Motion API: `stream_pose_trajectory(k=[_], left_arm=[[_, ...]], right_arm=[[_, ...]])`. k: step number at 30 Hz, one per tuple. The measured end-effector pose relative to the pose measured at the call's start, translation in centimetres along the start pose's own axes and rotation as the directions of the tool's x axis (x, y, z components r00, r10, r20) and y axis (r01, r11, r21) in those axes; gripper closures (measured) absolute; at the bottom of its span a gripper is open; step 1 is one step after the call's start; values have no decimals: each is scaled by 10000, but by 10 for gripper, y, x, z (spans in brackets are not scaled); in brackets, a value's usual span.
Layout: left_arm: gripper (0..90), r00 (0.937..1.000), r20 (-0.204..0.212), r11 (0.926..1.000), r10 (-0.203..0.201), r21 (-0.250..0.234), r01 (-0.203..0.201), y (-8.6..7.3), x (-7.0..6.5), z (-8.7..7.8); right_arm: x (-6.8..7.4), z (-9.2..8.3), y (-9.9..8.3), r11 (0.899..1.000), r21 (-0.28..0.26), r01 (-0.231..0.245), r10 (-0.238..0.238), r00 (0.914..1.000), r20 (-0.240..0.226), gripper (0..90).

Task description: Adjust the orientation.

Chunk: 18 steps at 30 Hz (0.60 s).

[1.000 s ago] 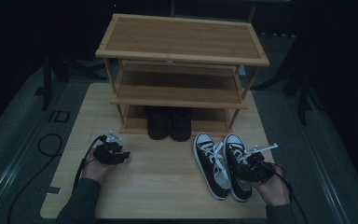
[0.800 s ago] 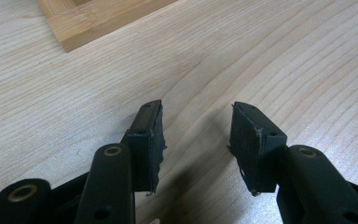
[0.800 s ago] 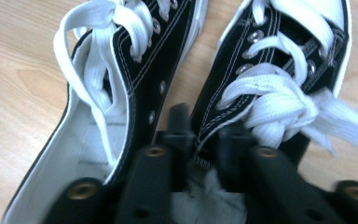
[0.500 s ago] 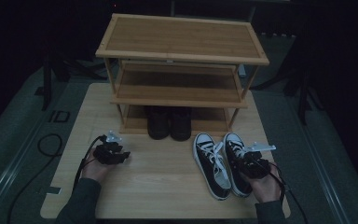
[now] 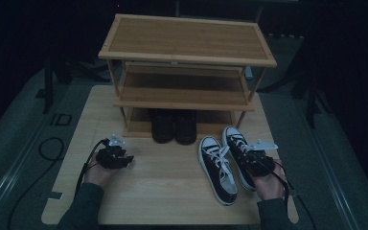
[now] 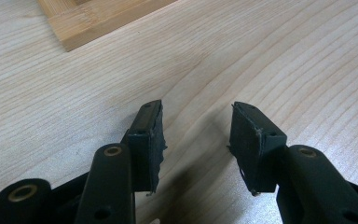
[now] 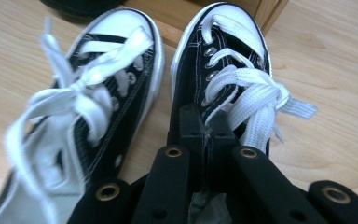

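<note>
Two dark boots (image 5: 174, 125) stand under the rack (image 5: 187, 62), beside sneakers (image 5: 230, 160).

A shelf rack (image 5: 187, 52) is set at the back of the desk (image 5: 163, 191). A pair of boots (image 5: 174, 125) is tucked under it. In front, to the right, two sneakers (image 5: 218, 167) are laid side by side.

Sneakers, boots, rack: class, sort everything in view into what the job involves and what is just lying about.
Likely in the job:
right sneaker, pinched at its side by the right tool
left sneaker
shoe rack
left tool, open above the table

Lying about:
dark boots under the rack
cable on the floor
</note>
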<state>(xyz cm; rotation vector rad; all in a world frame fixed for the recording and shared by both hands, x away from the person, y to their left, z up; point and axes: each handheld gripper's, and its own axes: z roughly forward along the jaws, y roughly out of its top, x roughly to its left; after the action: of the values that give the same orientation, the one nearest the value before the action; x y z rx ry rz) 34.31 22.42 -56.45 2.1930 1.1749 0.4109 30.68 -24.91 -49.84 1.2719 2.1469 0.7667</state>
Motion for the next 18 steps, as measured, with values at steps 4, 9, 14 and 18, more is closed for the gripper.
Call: stream_pose_trajectory(k=[4, 9, 14, 18], left_arm=[[550, 10000, 8, 10000, -4, -3, 4, 0, 0, 0], [550, 10000, -5, 10000, 11, 5, -11, 0, 0, 0], [550, 10000, 2, 10000, -5, 1, 5, 0, 0, 0], [550, 10000, 15, 10000, -15, -6, 15, 0, 0, 0]], right_arm=[[7, 12, -2, 9988, 223, 433, -436, 9989, 152, 885], [13, 16, -6, 9981, 167, 585, -581, 9980, -267, 883], [18, 17, -7, 9986, 161, 499, -488, 9967, -651, 874], [17, 14, -6, 9986, 359, 382, -346, 9948, -957, 811]])
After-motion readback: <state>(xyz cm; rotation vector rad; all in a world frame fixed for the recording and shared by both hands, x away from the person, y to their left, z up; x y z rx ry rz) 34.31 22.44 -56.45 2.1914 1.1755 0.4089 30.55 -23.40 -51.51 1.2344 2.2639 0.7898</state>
